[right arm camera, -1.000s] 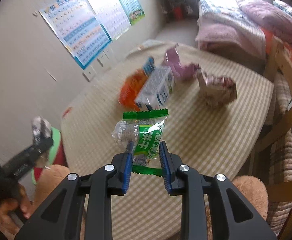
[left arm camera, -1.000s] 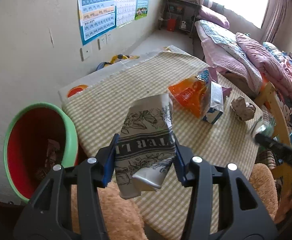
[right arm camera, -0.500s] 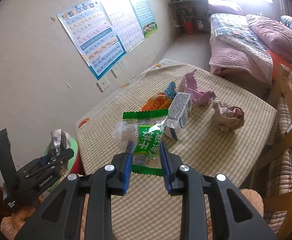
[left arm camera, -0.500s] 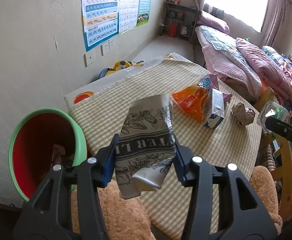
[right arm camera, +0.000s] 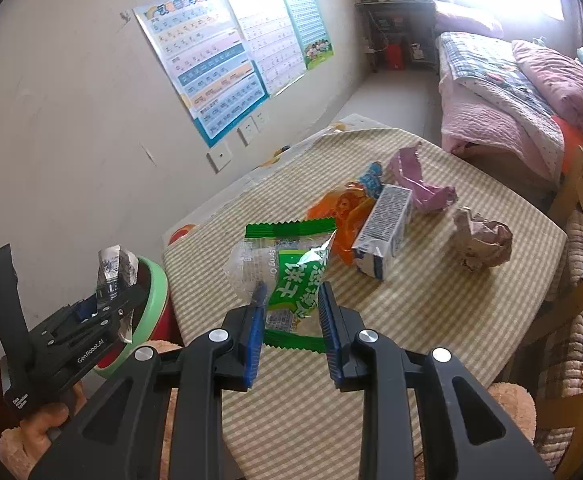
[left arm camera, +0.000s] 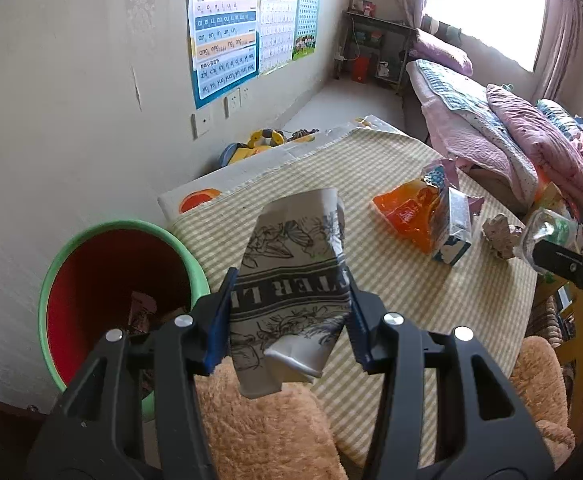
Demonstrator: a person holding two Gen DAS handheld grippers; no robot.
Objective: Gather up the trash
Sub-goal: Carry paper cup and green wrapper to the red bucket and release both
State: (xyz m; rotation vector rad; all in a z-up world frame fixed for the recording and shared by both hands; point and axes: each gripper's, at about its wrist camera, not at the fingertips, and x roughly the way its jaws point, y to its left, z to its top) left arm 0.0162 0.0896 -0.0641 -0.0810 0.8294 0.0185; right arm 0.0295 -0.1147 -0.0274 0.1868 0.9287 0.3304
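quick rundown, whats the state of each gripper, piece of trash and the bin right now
left gripper: shut on flattened printed paper cup
right gripper: shut on green snack wrapper
bin: open, some trash inside
orange wrapper: crumpled, on table
small carton: lying on its side
paper ball: crumpled, on table

Daylight glares, blown out, from the window [left arm camera: 487, 8]; both sharp views bend and darken toward their edges.
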